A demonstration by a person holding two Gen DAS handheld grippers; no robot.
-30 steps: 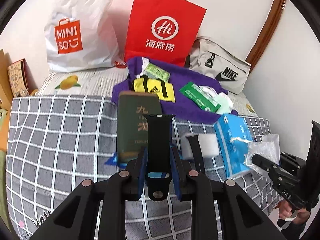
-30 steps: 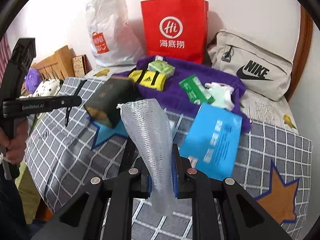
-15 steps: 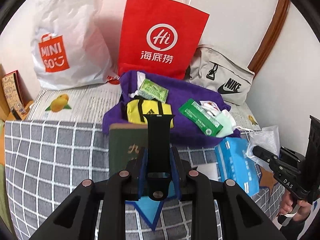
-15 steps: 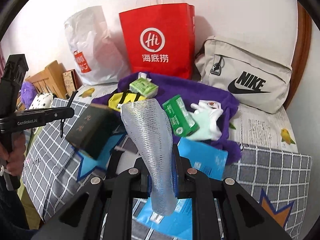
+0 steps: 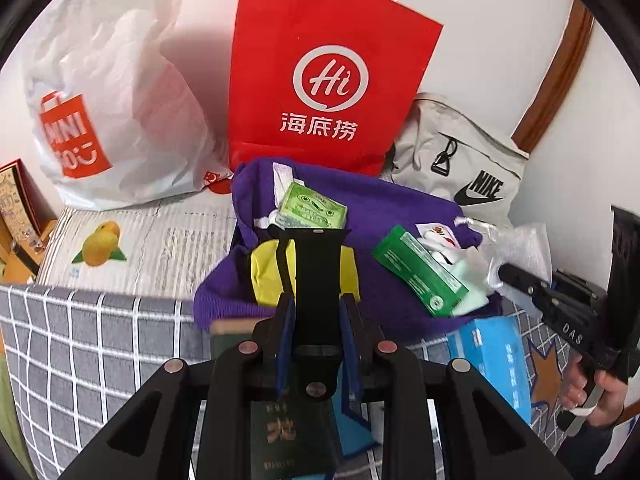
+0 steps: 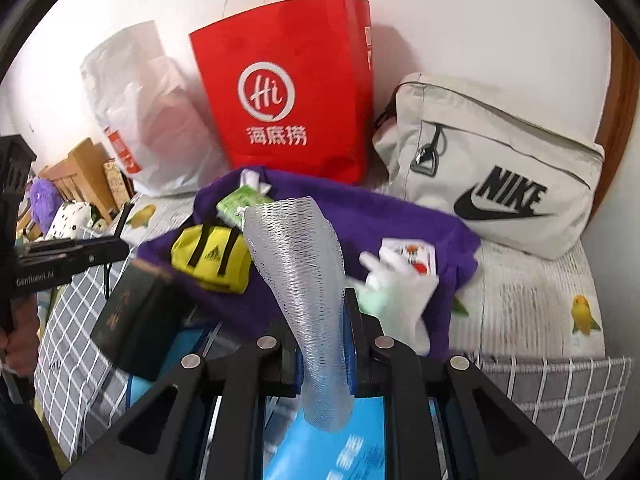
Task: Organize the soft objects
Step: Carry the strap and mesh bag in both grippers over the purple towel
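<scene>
My left gripper [image 5: 316,304] is shut on a black watch strap [image 5: 318,276] that stands up between its fingers, above the near edge of a purple cloth [image 5: 400,208]. On that cloth lie a yellow pouch [image 5: 268,276], a green tissue pack [image 5: 312,208], a green packet [image 5: 420,272] and a white glove [image 6: 396,280]. My right gripper [image 6: 324,312] is shut on a white foam net sleeve [image 6: 304,260], also over the purple cloth [image 6: 360,208]. In the left wrist view, the right gripper [image 5: 560,300] shows at the right edge with the net.
A red paper bag [image 5: 332,80], a white plastic bag [image 5: 112,100] and a beige Nike bag [image 6: 492,160] stand against the wall behind the cloth. A dark green book [image 5: 280,432] and a blue tissue pack [image 5: 496,356] lie on the checked bedspread [image 5: 80,352] below the grippers.
Both grippers have moved forward over the bed toward the purple cloth and the bags, which now look larger. The book and blue pack have slid under them. Both grips are unchanged.
</scene>
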